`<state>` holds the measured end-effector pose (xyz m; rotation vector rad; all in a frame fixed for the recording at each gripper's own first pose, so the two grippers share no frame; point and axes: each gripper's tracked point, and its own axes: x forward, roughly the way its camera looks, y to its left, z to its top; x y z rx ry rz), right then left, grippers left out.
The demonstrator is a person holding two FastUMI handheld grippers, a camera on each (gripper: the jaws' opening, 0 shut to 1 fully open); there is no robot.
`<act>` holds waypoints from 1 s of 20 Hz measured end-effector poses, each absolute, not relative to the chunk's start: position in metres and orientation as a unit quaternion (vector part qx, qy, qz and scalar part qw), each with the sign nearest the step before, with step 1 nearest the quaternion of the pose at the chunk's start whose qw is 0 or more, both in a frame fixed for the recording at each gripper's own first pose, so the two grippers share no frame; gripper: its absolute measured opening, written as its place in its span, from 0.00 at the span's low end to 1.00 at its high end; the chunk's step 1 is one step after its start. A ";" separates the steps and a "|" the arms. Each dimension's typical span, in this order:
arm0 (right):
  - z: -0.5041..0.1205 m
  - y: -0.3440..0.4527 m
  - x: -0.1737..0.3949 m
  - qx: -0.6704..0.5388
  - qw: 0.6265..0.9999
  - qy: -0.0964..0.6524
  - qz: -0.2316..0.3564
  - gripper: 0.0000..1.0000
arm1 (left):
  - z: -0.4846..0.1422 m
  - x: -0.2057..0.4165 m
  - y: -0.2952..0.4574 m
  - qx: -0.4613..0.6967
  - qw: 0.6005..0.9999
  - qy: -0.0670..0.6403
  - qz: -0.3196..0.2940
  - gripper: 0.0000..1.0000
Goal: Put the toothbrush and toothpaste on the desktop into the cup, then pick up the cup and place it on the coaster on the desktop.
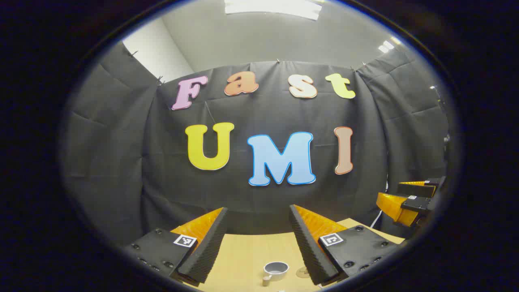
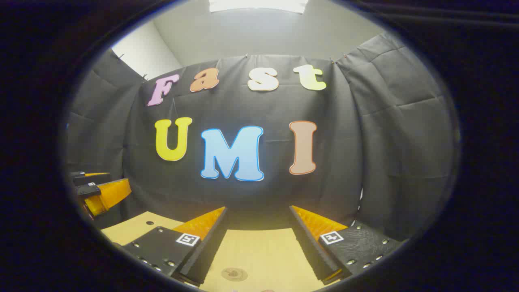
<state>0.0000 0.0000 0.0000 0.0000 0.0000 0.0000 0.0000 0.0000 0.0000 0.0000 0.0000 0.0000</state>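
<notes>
With both grippers' fingers apart and empty, lower your left gripper (image 1: pixel 258 243) toward the cup (image 1: pixel 275 271) at bottom centre.

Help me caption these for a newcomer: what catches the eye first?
In the left gripper view, the left tongs gape wide over the pale wooden desktop, with a small grey cup low between them. In the right gripper view, the right tongs stand equally open above a round coaster.
</notes>
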 end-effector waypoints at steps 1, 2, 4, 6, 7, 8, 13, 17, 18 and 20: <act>-0.003 0.000 0.003 0.001 1.000 0.007 0.003 0.92 | 0.000 0.003 -0.002 0.001 1.000 0.001 -0.004 0.92; -0.007 0.001 0.005 0.001 1.000 0.017 0.006 0.92 | -0.003 0.008 -0.004 0.000 1.000 0.008 -0.009 0.92; -0.012 0.007 0.009 0.000 0.999 0.031 0.015 0.92 | -0.010 0.010 -0.006 -0.003 1.000 0.017 -0.012 0.92; -0.015 0.010 0.010 -0.001 0.999 0.040 0.021 0.92 | -0.016 0.014 -0.008 0.002 1.000 0.025 -0.015 0.92; -0.017 0.012 0.011 0.000 0.999 0.046 0.024 0.92 | -0.020 0.014 -0.010 0.007 0.999 0.029 -0.016 0.92; -0.020 0.013 0.012 0.001 0.998 0.051 0.027 0.92 | -0.024 0.012 -0.014 0.008 0.999 0.033 -0.020 0.92; -0.032 0.014 0.008 0.005 0.997 0.074 0.036 0.92 | -0.040 0.012 -0.028 0.009 0.998 0.054 -0.029 0.92; -0.059 0.021 0.005 0.000 0.991 0.122 0.051 0.92 | -0.074 0.011 -0.034 0.010 0.995 0.091 -0.035 0.95; -0.067 0.023 0.004 -0.002 0.990 0.132 0.055 0.92 | -0.082 0.010 -0.035 0.012 0.994 0.101 -0.036 0.93; -0.083 0.026 -0.002 -0.007 0.986 0.152 0.062 0.93 | -0.103 0.006 -0.035 0.019 0.992 0.122 -0.037 0.95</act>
